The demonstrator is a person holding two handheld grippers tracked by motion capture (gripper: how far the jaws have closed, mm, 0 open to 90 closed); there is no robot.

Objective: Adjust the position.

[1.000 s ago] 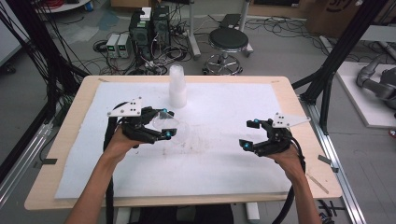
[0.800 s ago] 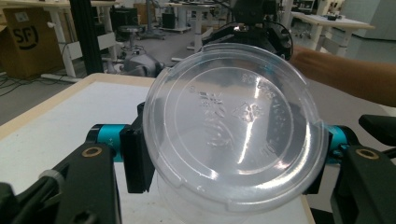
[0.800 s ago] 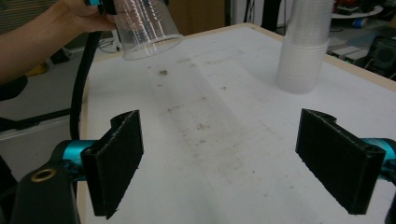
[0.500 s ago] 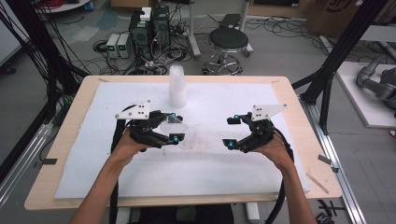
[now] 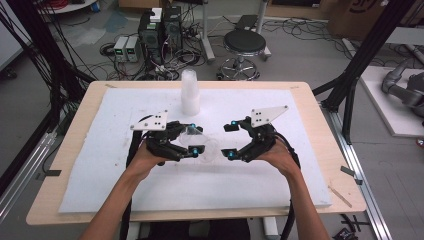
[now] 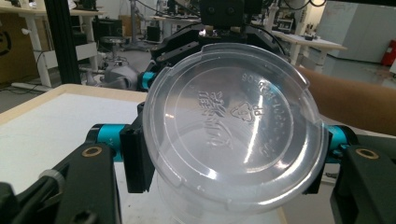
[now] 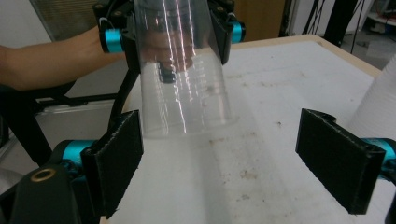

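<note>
Two grippers over the white mat (image 5: 100, 170), both short of the stack of white cups (image 5: 190, 92) at the mat's far edge. Left gripper (image 5: 194, 138) is clamped on a clear plastic cup (image 5: 202, 145), lid end in the pads. In the left gripper view the cup's clear lid (image 6: 233, 126) faces the camera, jaws pressing its rim from both sides. Cup lies roughly level, its body pointing toward the right gripper (image 5: 229, 140). That one is spread wide, nothing between its pads; its own view shows the cup (image 7: 184, 70) ahead of the jaws and apart from them, with the cup stack at the right edge (image 7: 380, 98). Cup sits nearer the person than the stack, just off the mat surface.
</note>
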